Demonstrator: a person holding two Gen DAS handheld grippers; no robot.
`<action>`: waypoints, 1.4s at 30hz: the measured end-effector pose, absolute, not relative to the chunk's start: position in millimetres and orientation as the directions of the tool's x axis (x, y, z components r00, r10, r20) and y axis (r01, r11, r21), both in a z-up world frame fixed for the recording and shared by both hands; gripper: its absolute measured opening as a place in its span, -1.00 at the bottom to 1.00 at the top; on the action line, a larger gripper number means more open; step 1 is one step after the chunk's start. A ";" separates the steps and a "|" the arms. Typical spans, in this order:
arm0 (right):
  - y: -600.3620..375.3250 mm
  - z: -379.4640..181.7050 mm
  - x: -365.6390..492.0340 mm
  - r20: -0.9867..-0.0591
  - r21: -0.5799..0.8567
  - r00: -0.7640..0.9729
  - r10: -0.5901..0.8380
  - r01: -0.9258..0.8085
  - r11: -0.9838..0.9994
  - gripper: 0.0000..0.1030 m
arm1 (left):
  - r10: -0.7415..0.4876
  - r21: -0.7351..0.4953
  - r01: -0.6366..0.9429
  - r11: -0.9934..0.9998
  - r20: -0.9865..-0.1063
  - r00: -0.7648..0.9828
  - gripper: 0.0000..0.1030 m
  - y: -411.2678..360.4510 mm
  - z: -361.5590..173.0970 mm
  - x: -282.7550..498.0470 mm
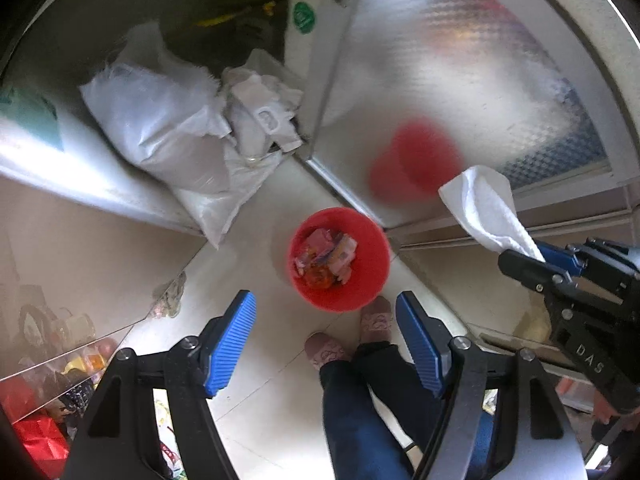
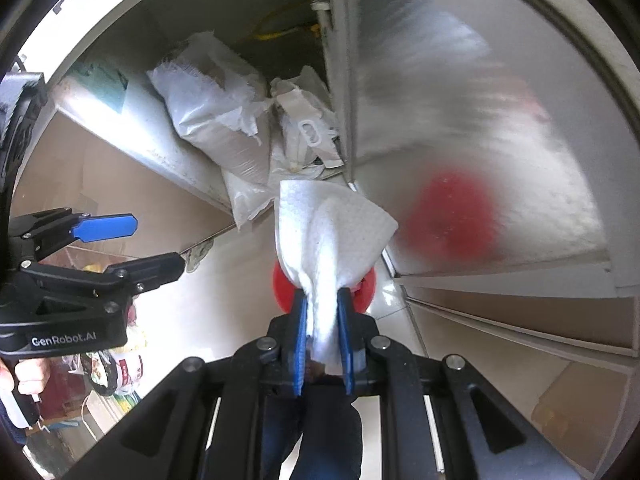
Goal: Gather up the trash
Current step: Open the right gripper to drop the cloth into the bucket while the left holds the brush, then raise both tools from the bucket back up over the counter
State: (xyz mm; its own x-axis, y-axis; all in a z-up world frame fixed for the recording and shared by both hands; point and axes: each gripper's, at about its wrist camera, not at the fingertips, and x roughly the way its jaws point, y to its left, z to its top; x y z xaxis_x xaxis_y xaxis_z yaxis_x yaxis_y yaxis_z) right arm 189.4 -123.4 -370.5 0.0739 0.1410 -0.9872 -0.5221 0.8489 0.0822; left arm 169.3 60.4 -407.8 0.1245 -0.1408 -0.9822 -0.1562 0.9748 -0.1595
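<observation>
A red bin (image 1: pixel 378 280) stands on the pale floor and holds several crumpled wrappers (image 1: pixel 326 258). My left gripper (image 1: pixel 325 298) hangs above it, pointing down, open with nothing between its blue pads. A white paper towel (image 1: pixel 484 204) sticks out of my right gripper (image 1: pixel 528 260) at the right edge of the left wrist view. In the right wrist view the right gripper (image 2: pixel 322 296) is shut on that paper towel (image 2: pixel 328 228), which hides most of the red bin (image 2: pixel 282 284) below. The left gripper (image 2: pixel 158 244) shows open at the left.
White plastic bags (image 1: pixel 168 128) lean in the corner behind the bin beside a frosted door (image 1: pixel 440 80) that reflects the bin as a red blur. A person's slippered feet (image 1: pixel 376 320) stand right by the bin. A red bag (image 1: pixel 40 440) and clutter lie lower left.
</observation>
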 end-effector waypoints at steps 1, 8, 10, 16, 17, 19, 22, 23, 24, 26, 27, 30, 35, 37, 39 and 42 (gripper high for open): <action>-120.5 -375.3 188.4 -0.988 0.085 0.066 0.141 -0.528 0.845 -0.76 | -0.135 -0.154 -0.162 0.975 -0.983 0.123 0.40 63.7 -411.2 166.8; -102.7 -407.3 185.3 -0.992 0.088 0.027 0.125 -0.562 0.822 -0.76 | -0.131 -0.151 -0.194 0.969 -0.985 0.115 0.70 83.0 -435.0 155.2; -97.9 -415.3 185.9 -0.993 0.086 0.020 0.118 -0.570 0.817 -0.76 | -0.137 -0.157 -0.195 0.968 -0.984 0.112 0.72 86.3 -440.8 153.7; -87.6 -425.5 186.8 -0.995 0.071 0.013 0.097 -0.584 0.809 -0.76 | -0.158 -0.175 -0.183 0.968 -0.982 0.105 0.72 91.0 -447.6 155.7; -87.3 -425.9 187.4 -0.995 0.067 0.016 0.094 -0.585 0.808 -0.76 | -0.165 -0.183 -0.186 0.965 -0.980 0.108 0.72 92.9 -447.5 156.4; -88.9 -426.6 186.1 -0.996 0.072 0.007 0.094 -0.578 0.813 -0.76 | -0.164 -0.182 -0.191 0.965 -0.980 0.109 0.72 95.3 -448.5 158.6; -89.5 -432.8 186.6 -0.996 0.070 0.000 0.085 -0.575 0.815 -0.76 | -0.164 -0.180 -0.187 0.966 -0.981 0.100 0.73 95.3 -453.5 160.6; -89.2 -435.0 187.0 -0.996 0.073 -0.005 0.086 -0.574 0.816 -0.76 | -0.176 -0.192 -0.188 0.963 -0.979 0.100 0.73 95.4 -455.2 160.9; -88.9 -437.3 186.8 -0.996 0.074 -0.008 0.085 -0.573 0.816 -0.76 | -0.185 -0.201 -0.189 0.961 -0.978 0.100 0.73 96.0 -456.6 161.1; -88.4 -441.0 185.6 -0.997 0.071 -0.009 0.080 -0.574 0.816 -0.76 | -0.185 -0.200 -0.183 0.963 -0.978 0.096 0.79 95.5 -459.1 160.6; -88.7 -443.1 185.7 -0.997 0.071 -0.011 0.079 -0.575 0.815 -0.76 | -0.178 -0.192 -0.179 0.965 -0.980 0.094 0.84 94.6 -460.2 160.4; -88.7 -448.7 185.1 -0.997 0.066 -0.013 0.072 -0.573 0.817 -0.76 | -0.166 -0.181 -0.182 0.967 -0.982 0.093 0.84 94.1 -463.4 159.0; -89.1 -456.7 185.6 -0.998 0.056 -0.017 0.057 -0.574 0.817 -0.41 | -0.171 -0.189 -0.194 0.963 -0.980 0.102 0.99 96.8 -465.6 155.6; -90.6 -459.0 185.6 -0.999 0.052 -0.020 0.050 -0.566 0.823 -0.10 | -0.184 -0.204 -0.201 0.958 -0.976 0.114 0.99 98.0 -463.4 153.5; -92.8 -457.8 185.3 -0.998 0.060 -0.026 0.055 -0.559 0.827 0.16 | -0.184 -0.205 -0.203 0.957 -0.976 0.118 0.99 98.4 -459.9 150.7; -95.1 -449.2 182.9 -0.999 0.051 -0.015 0.051 -0.559 0.828 0.26 | -0.158 -0.178 -0.195 0.964 -0.981 0.114 0.99 96.5 -452.9 148.4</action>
State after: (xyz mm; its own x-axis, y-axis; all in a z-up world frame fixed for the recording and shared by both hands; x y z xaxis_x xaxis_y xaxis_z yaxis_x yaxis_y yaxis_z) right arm 182.9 -95.1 -449.2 -0.0146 0.0515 -0.9986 -0.5591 0.8275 0.0509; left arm 148.4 96.5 -452.9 0.1140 -0.1583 -0.9808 -0.1954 0.9644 -0.1784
